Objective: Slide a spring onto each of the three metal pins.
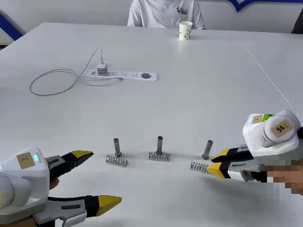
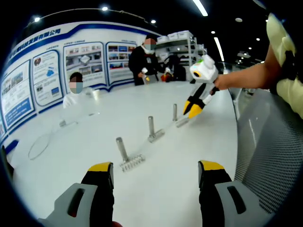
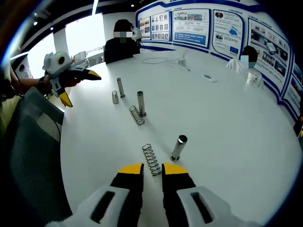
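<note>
Fingers of the right gripper, yellow-tipped, stand a narrow gap apart and hold nothing. The right spring lies on its side just ahead of the tips, its long axis running almost straight away from them. Beside the spring's far end stands the right pin, upright on its foot. In the head view this gripper sits at the right edge with its tips at the spring's near end; whether they touch it I cannot tell.

The left gripper has its fingers spread wide and empty, low at the left, short of the left pin.

All three pins point straight up in a row across the white tabletop, with the middle pin between the other two. None carries a spring. The left spring and the middle spring lie flat at the feet of their pins, lengthwise along the row.

A tan sticker on the right gripper's white housing reads "56". The label on the left gripper is too small to read. Farther back lie a white power strip with a charger plugged in and a looping cable. A paper cup stands before a seated person in a white shirt; the cup's print cannot be read.
</note>
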A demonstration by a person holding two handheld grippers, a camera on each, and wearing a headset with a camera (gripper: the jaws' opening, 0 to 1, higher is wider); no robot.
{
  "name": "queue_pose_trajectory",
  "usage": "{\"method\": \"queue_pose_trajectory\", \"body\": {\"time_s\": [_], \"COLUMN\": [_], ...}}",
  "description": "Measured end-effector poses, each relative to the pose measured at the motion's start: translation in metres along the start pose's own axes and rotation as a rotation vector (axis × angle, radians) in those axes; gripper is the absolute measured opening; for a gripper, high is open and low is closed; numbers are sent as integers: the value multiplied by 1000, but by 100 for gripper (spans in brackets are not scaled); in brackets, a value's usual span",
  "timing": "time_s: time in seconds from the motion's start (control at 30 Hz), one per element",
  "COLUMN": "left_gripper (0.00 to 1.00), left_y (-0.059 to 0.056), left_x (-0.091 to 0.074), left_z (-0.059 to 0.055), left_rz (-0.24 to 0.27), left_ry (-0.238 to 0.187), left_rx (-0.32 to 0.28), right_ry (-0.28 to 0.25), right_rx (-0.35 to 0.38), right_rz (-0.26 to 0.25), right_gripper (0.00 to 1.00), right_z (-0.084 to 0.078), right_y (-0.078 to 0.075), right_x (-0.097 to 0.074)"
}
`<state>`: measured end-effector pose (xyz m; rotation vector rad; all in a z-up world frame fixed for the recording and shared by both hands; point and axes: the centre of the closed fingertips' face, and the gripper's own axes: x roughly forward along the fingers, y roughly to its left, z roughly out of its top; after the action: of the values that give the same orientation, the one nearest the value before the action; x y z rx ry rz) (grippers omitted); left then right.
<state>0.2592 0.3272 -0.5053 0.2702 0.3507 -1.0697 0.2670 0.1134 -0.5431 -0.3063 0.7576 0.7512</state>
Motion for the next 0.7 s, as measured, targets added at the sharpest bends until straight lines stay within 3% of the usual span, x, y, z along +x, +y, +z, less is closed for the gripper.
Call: {"method": "queue_pose_trajectory", "body": {"time_s": [0.37, 0.7], "left_gripper": [73, 71], "left_y": [-7, -14], "left_x": [6, 11], "left_z": [-1, -1], "left_rz": [-23, -56], "left_ry": [7, 3], "left_rx": [0, -2], "right_ry": [47, 88], "right_rx": [-87, -124], "right_rz": [38, 60], "right_gripper": [15, 13], "right_z": [-11, -14], "right_y": [-2, -1], "right_x": [11, 16]}}
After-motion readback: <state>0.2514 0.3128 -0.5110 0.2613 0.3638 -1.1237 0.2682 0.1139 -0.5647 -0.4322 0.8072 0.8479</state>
